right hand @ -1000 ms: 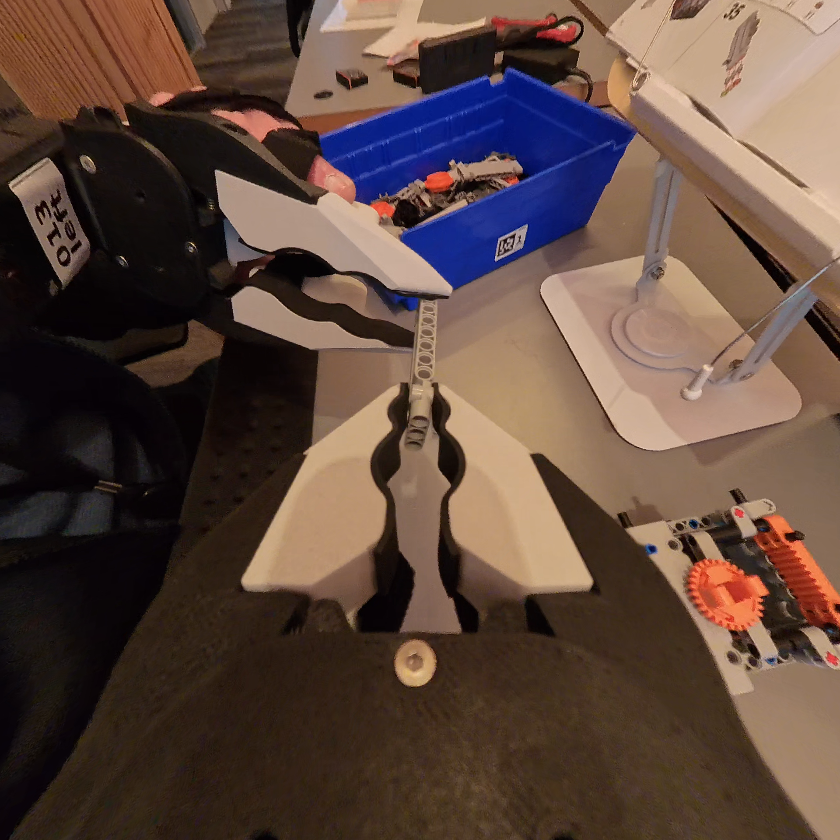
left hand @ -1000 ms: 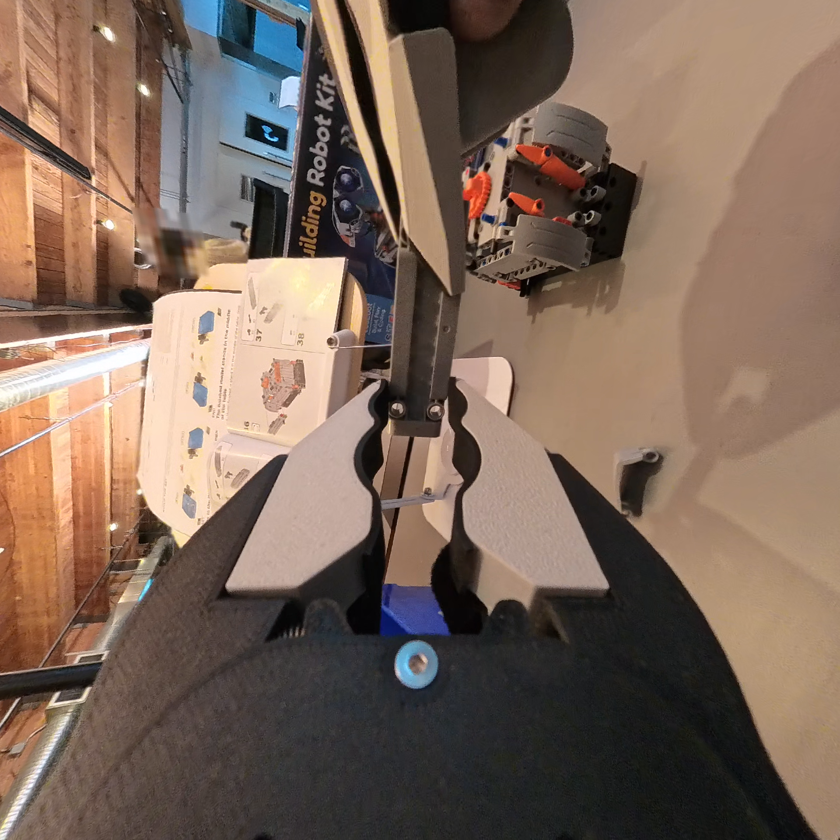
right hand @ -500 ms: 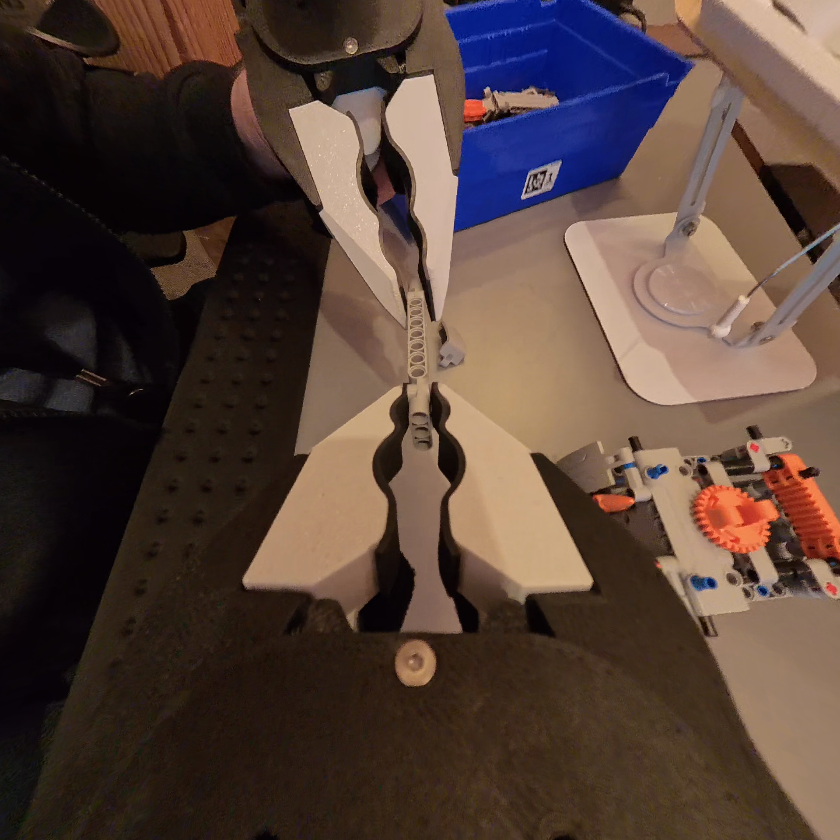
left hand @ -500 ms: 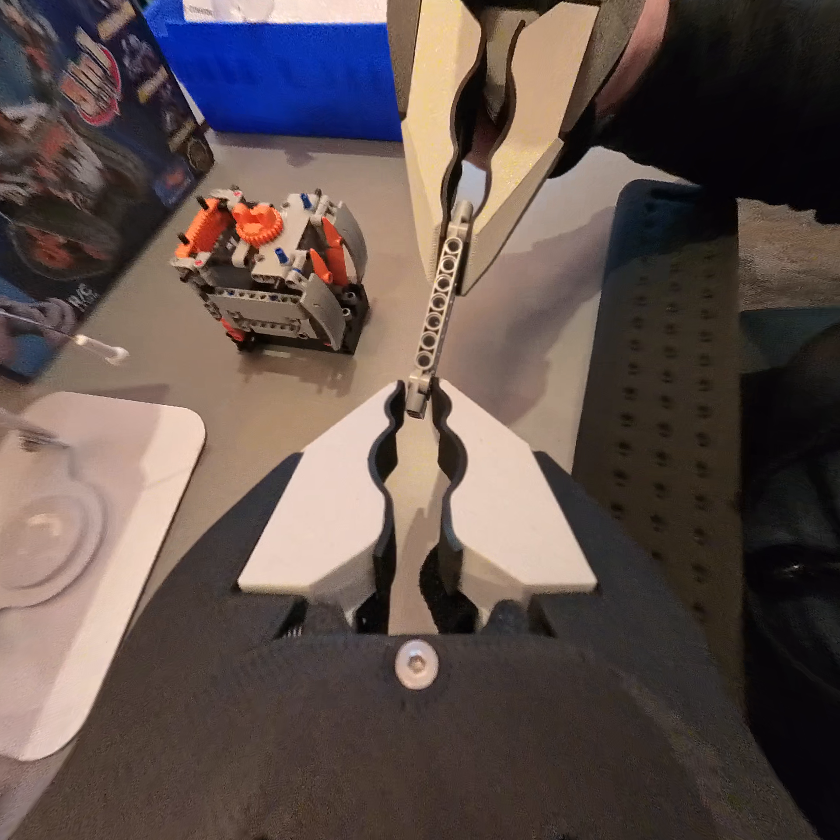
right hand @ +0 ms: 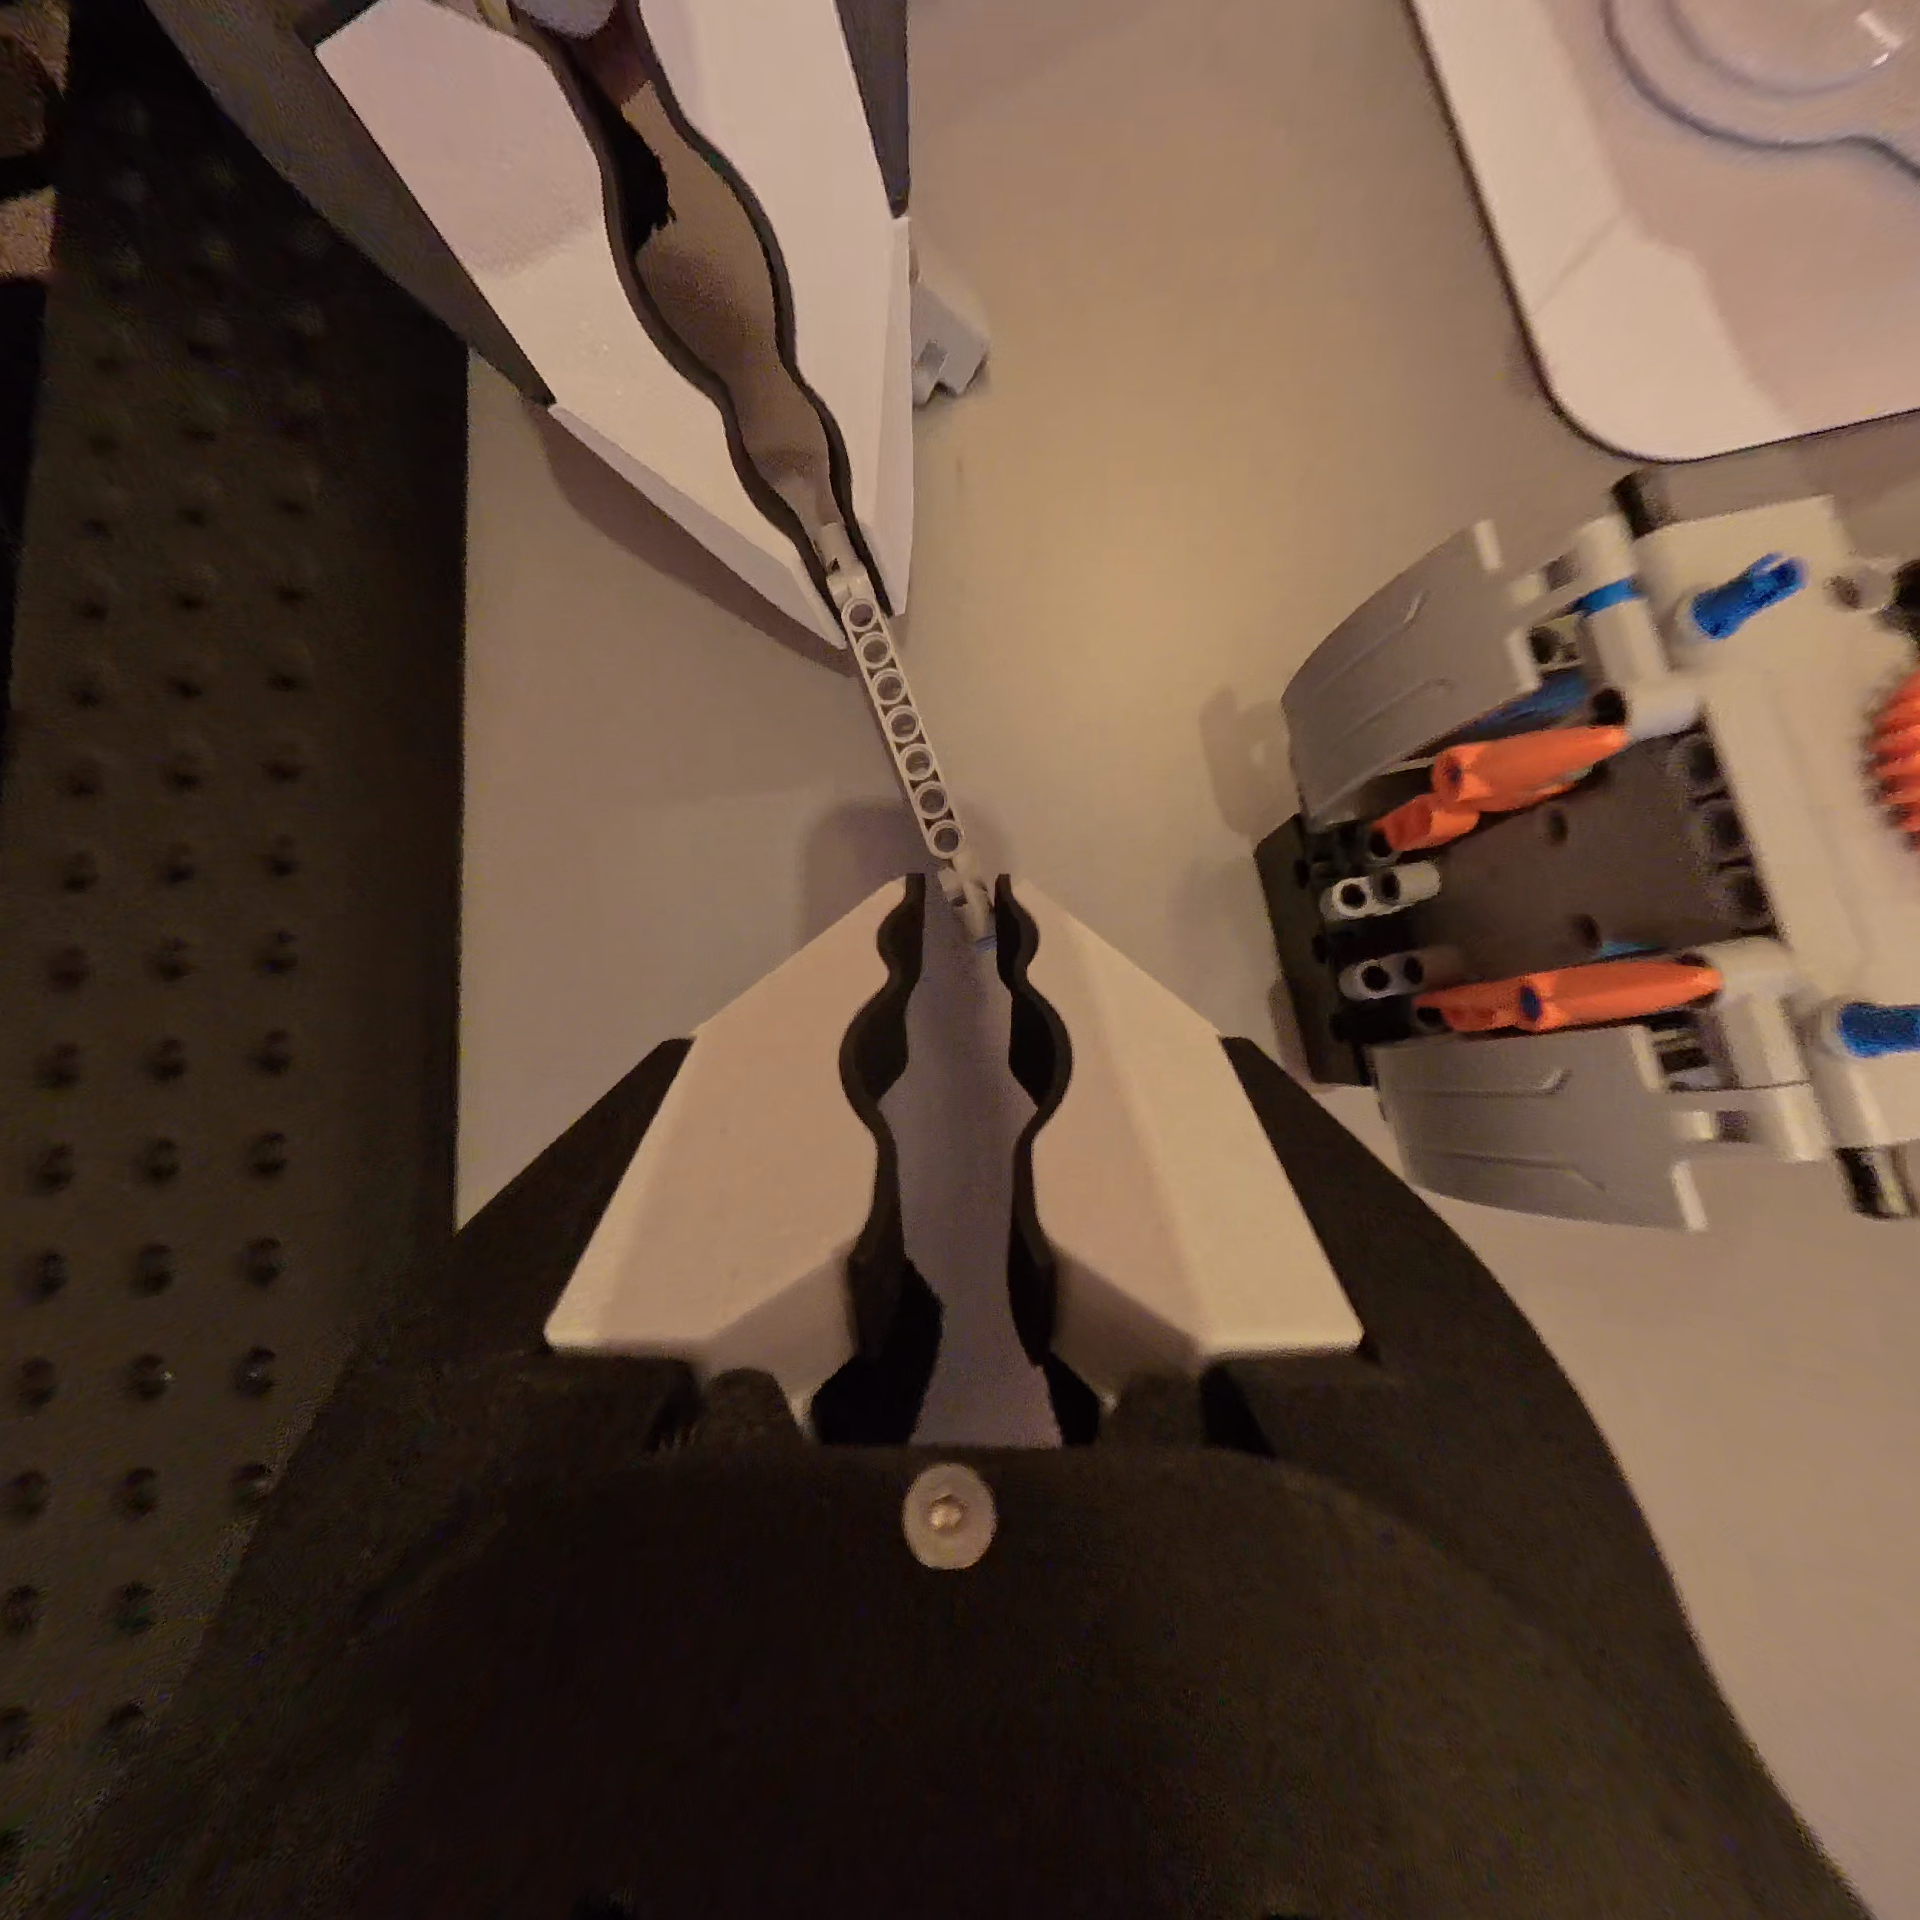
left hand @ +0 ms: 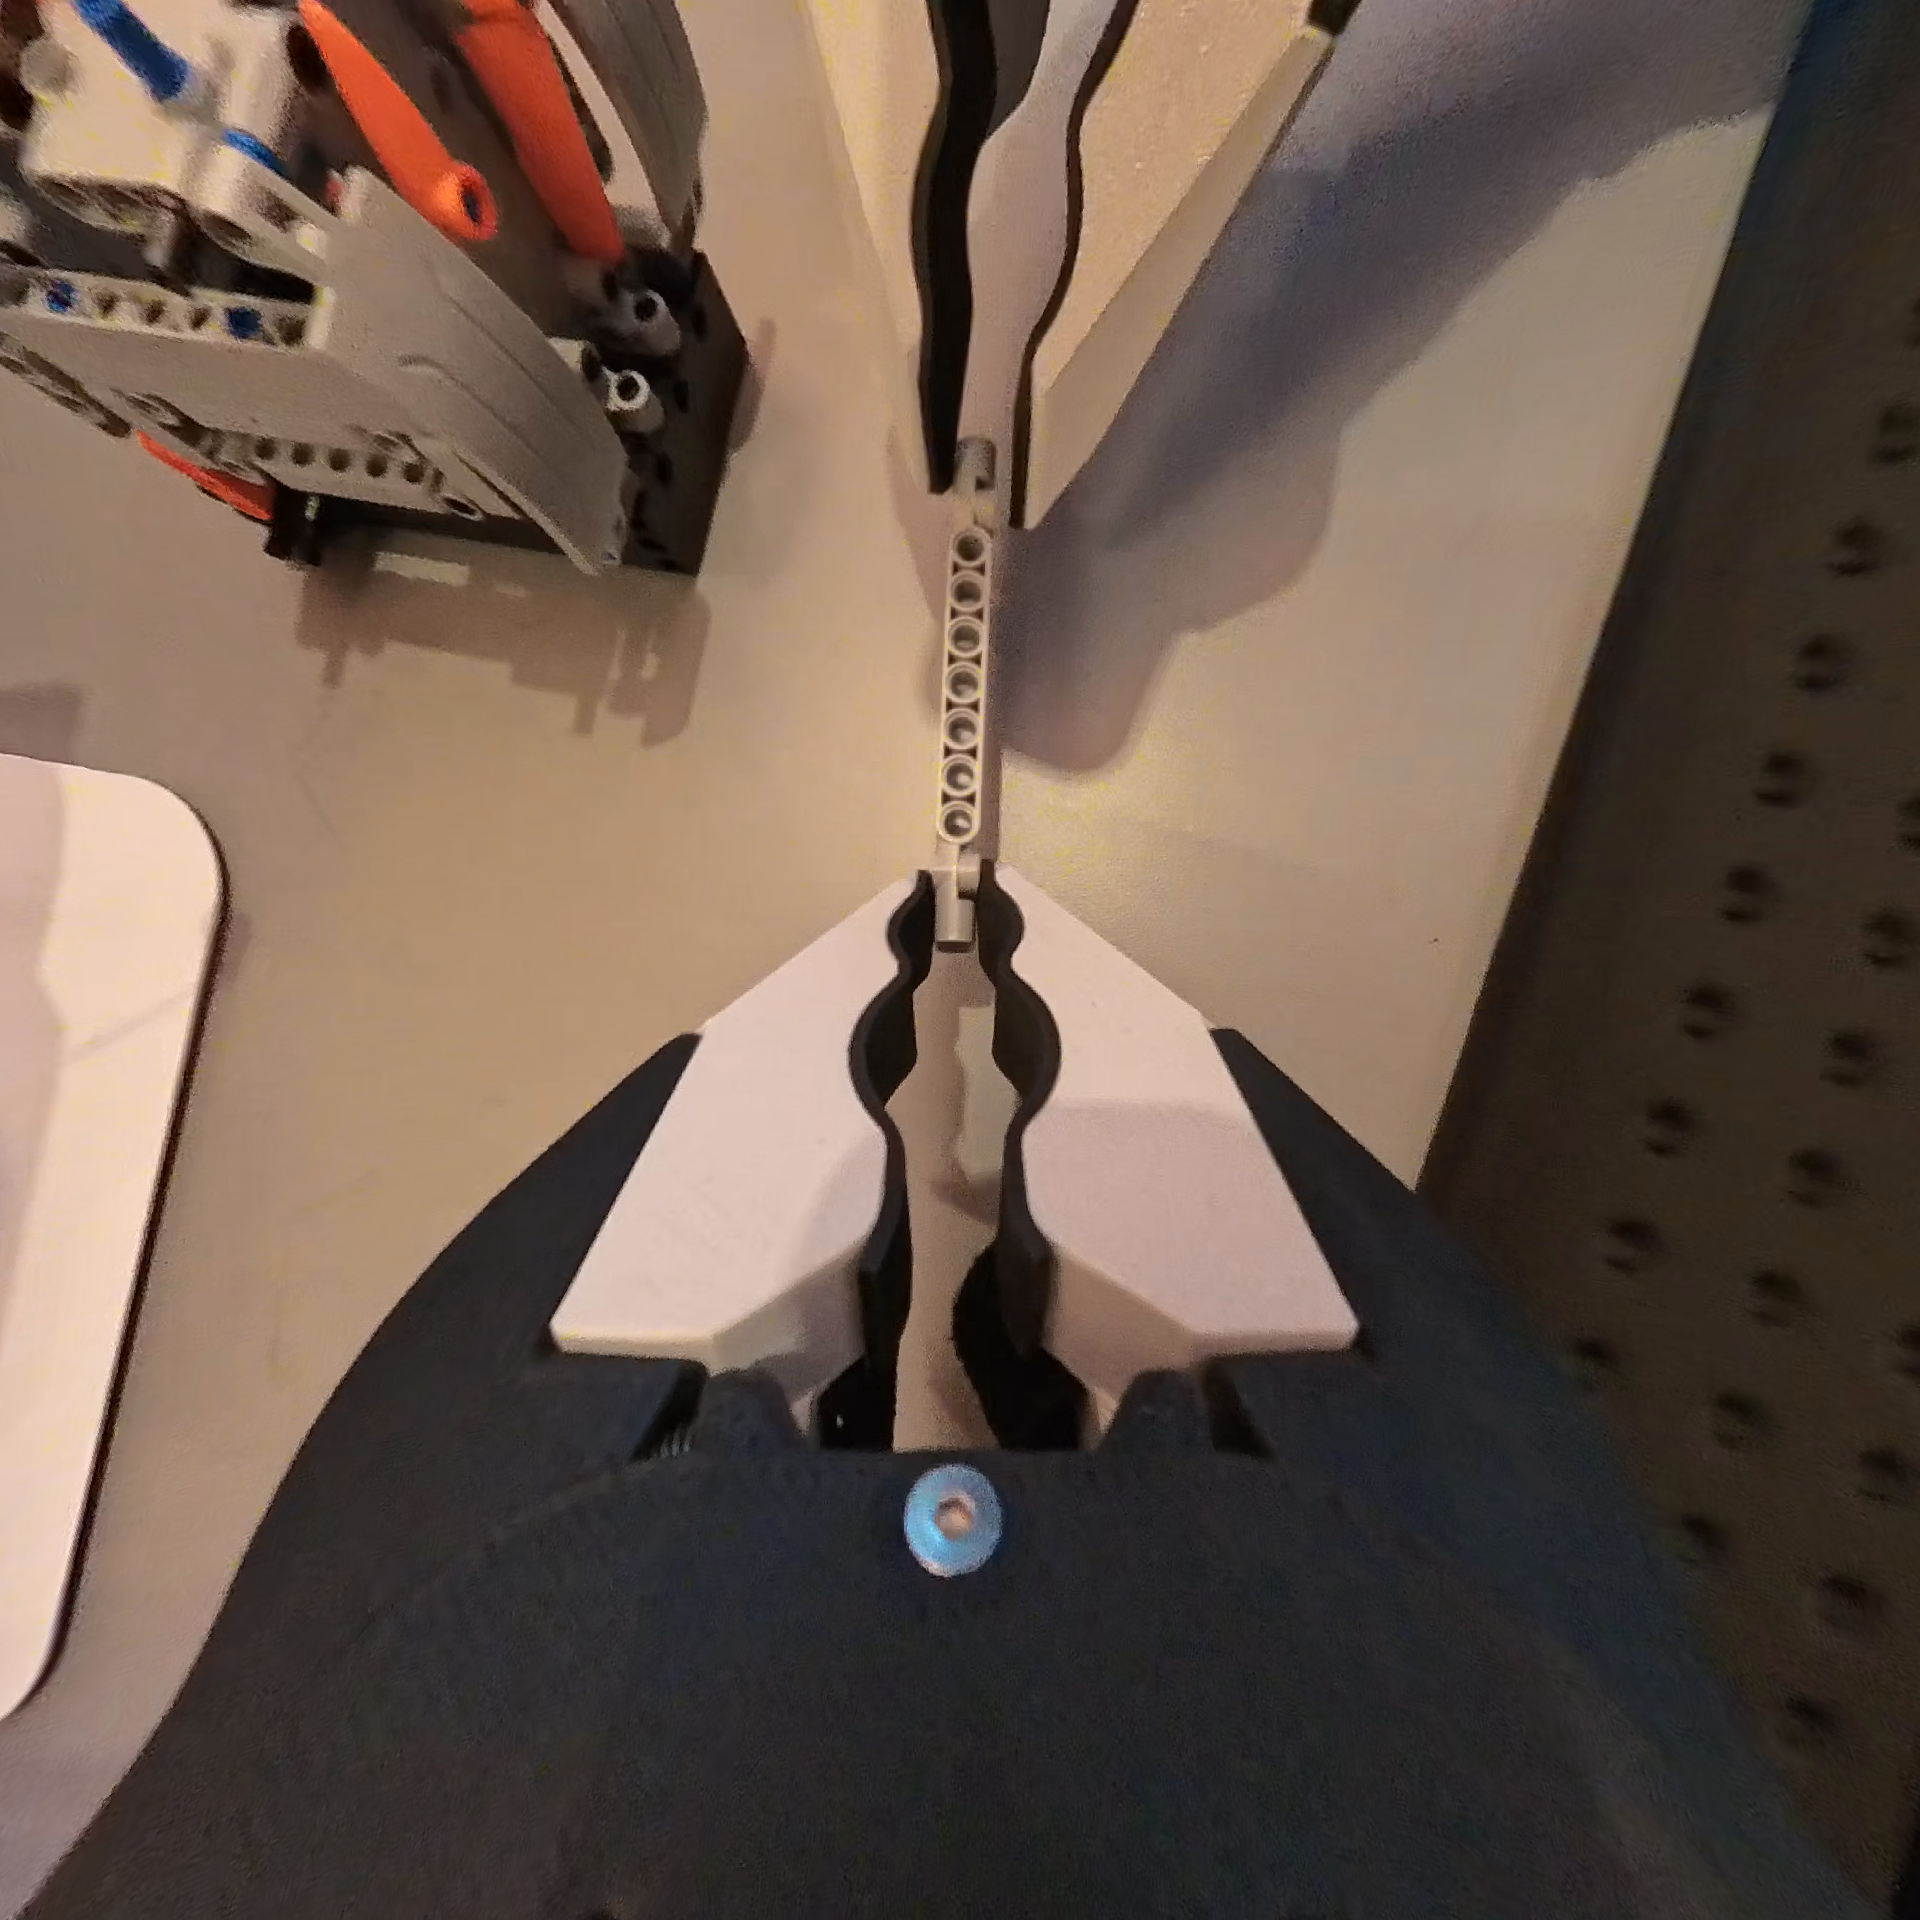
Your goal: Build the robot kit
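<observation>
Two tongs, left [left hand: 956,894] and right [right hand: 961,894], one grey holed beam [left hand: 966,686], one brick-built model [right hand: 1621,894], one white stand base [left hand: 83,1143], one loose grey piece [right hand: 945,343].

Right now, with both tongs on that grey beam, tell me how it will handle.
The beam probably stays stiff: it spans straight between the left tongs and right tongs without sagging. It looks light, being thin and full of holes. Only its end connectors are pinched, so it may pivot or slip.
</observation>
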### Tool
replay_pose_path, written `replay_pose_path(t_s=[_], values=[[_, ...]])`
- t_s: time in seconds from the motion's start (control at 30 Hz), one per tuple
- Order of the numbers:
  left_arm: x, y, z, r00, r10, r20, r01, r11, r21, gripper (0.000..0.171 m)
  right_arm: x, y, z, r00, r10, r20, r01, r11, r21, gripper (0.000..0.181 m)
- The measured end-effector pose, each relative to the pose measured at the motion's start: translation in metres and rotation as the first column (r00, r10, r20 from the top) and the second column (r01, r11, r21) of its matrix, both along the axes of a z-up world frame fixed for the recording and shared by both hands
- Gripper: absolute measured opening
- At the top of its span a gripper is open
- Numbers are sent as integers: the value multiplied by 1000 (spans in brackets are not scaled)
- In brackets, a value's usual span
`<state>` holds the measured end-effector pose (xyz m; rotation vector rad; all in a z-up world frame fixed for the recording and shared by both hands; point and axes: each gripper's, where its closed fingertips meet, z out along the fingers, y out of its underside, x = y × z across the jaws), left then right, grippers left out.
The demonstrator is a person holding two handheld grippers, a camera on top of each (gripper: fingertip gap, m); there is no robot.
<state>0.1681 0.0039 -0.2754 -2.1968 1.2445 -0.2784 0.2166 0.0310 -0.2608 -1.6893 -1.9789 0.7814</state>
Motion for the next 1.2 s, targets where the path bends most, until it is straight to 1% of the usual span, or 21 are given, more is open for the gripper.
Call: replay_pose_path(t_s=[0.13, 0.27, 0.37, 0.47, 0.57, 0.6, 0.7, 0.8, 0.9, 0.97, 1.07, 1.13, 1.2], values=[[-1, 0, -17, 999, 0, -47, -1, 1000, -21, 6, 3, 3, -18, 999, 27, 39, -28, 999, 19, 8], [1, 0, -18, 999, -7, -39, 6, 1000, -28, 6, 3, 3, -22, 999, 41, 35, -41, 999, 15, 8], [3, -2, -20, 999, -13, -40, 12, 999, -29, 6, 5, 5, -27, 998, 40, 54, -41, 999, 13, 16], [2, -2, -21, 999, -17, -45, 16, 1000, -26, 6, 7, 5, -29, 998, 43, 55, -44, 999, 13, 14], [4, -5, -21, 1000, -24, -15, 24, 998, -52, 13, 7, 3, -28, 997, 51, 52, -52, 999, 12, 7], [4, -5, -20, 1000, -25, -11, 24, 998, -51, 13, 6, 3, -27, 998, 51, 47, -51, 999, 8, 6], [4, -4, -17, 999, -27, 20, 28, 998, -57, 9, 4, 3, -22, 999, 38, 25, -38, 999, -22, 6], [6, -6, -13, 998, -24, 64, 29, 996, -84, 12, 5, 3, -16, 999, 38, 4, -38, 999, -38, 6], [7, -8, -11, 996, -37, 86, 45, 995, -91, 12, 6, 2, -19, 999, 41, 18, -40, 999, -32, 8], [8, -11, -12, 996, -48, 78, 55, 994, -95, 12, 6, 1, -22, 998, 51, 30, -50, 999, -20, 13], [4, -14, -14, 997, -68, 37, 71, 994, -88, 17, 5, -1, -23, 998, 56, 29, -55, 998, -19, 16], [-3, -17, -4, 996, -68, 54, 72, 994, -79, 17, 6, 0, -19, 998, 54, 13, -54, 999, -10, 18], [-19, -17, 10, 997, -35, 62, 38, 998, -54, 18, 7, -1, -11, 998, 55, -19, -55, 998, -29, 22]])
